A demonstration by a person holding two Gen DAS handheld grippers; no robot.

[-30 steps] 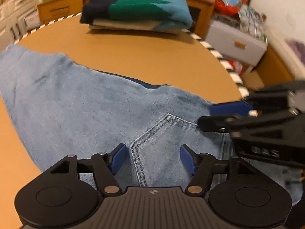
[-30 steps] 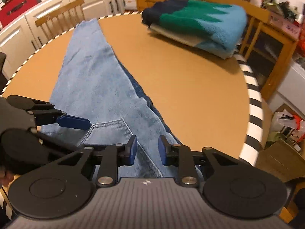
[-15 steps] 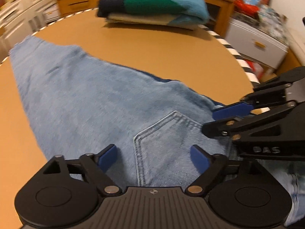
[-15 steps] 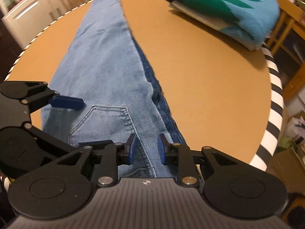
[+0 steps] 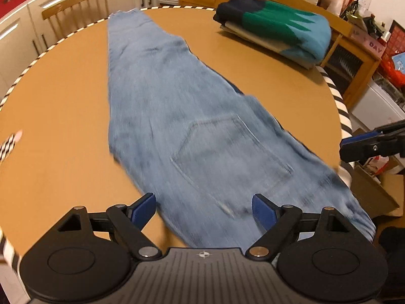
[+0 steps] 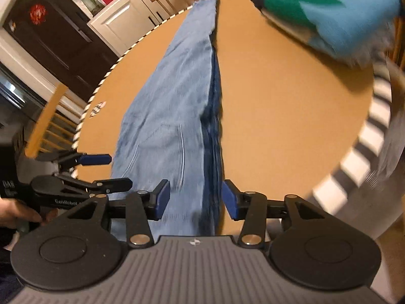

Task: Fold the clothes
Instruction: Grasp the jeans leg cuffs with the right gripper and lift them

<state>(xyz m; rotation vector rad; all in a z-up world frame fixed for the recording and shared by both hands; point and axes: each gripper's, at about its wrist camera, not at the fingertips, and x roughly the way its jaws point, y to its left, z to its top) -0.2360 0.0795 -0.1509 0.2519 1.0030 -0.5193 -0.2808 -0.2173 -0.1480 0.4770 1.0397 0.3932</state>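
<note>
Jeans [image 5: 192,131] lie lengthwise down the middle of the round worktop [image 5: 265,76], waistband at its near edge. Left gripper [image 5: 203,209] and right gripper [image 6: 193,197] hover there, fingers spread, holding nothing. Folded sweater [image 5: 276,30] sits at the far right edge.

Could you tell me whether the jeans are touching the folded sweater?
Apart. The left wrist view shows bare table between the jeans and the sweater.
</note>
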